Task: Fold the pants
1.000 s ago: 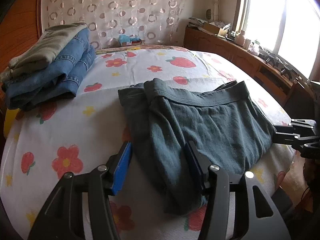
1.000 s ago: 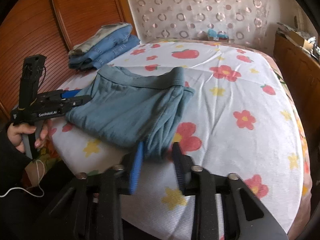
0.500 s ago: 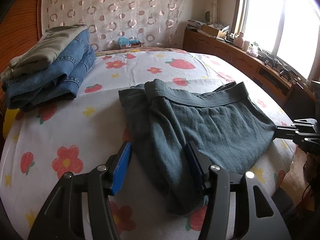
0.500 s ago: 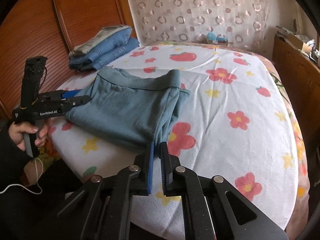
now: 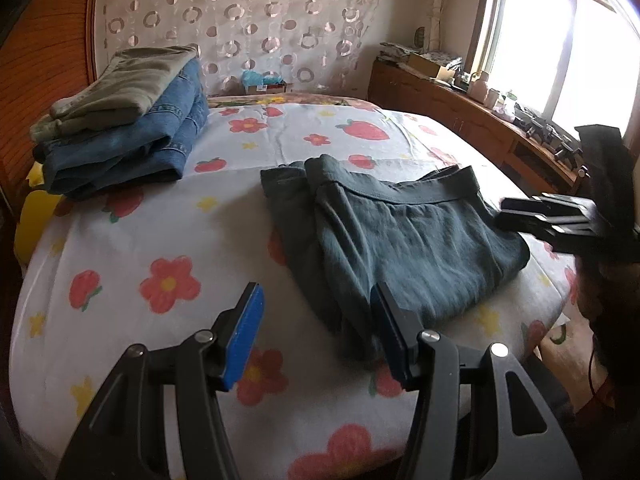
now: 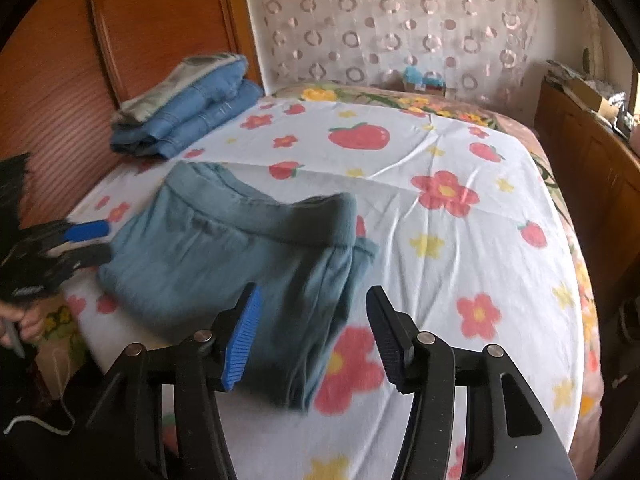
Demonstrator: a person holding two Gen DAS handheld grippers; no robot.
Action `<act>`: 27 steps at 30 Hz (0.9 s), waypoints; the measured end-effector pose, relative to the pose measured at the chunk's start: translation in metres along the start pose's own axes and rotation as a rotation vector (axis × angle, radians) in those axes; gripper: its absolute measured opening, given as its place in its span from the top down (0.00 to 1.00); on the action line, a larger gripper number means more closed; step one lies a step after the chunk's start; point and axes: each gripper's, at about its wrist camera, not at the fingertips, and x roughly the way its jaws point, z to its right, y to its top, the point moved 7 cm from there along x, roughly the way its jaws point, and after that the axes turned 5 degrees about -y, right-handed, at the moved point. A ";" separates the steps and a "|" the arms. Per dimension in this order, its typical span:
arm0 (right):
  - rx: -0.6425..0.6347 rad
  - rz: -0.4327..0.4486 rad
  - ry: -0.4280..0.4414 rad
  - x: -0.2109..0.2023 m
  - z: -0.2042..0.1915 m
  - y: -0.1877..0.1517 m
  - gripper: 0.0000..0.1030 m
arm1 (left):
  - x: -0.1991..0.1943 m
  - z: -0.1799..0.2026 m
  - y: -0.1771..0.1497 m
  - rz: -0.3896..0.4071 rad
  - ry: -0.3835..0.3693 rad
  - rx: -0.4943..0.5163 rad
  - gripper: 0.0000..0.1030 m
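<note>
Both grippers stand wide open: my left gripper point(image 5: 318, 332) has its fingers spread over the near corner of the folded pants point(image 5: 400, 240), one blue pad point(image 5: 244, 336) above bare sheet and the other finger at the cloth's hanging edge, clamping nothing. My right gripper point(image 6: 312, 334) is just as open, its fingers straddling the near end of the same pants point(image 6: 240, 256), which lie folded, waistband on the far side, on the flowered bedsheet point(image 6: 460, 264) just ahead of both tools. Beyond my left gripper and to its left sits a stack of folded jeans point(image 5: 120, 136) near the wooden headboard point(image 6: 120, 40), with a patterned curtain point(image 5: 240, 20) further back.
</note>
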 end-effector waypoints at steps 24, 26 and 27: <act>0.007 -0.046 -0.069 0.039 0.007 0.009 0.33 | 0.012 0.023 -0.011 -0.038 -0.067 0.019 0.61; -0.002 -0.049 -0.073 0.040 0.006 0.009 0.31 | 0.013 0.024 -0.010 -0.035 -0.077 0.018 0.68; -0.005 -0.050 -0.075 0.040 0.006 0.009 0.31 | 0.013 0.025 -0.011 -0.034 -0.081 0.017 0.74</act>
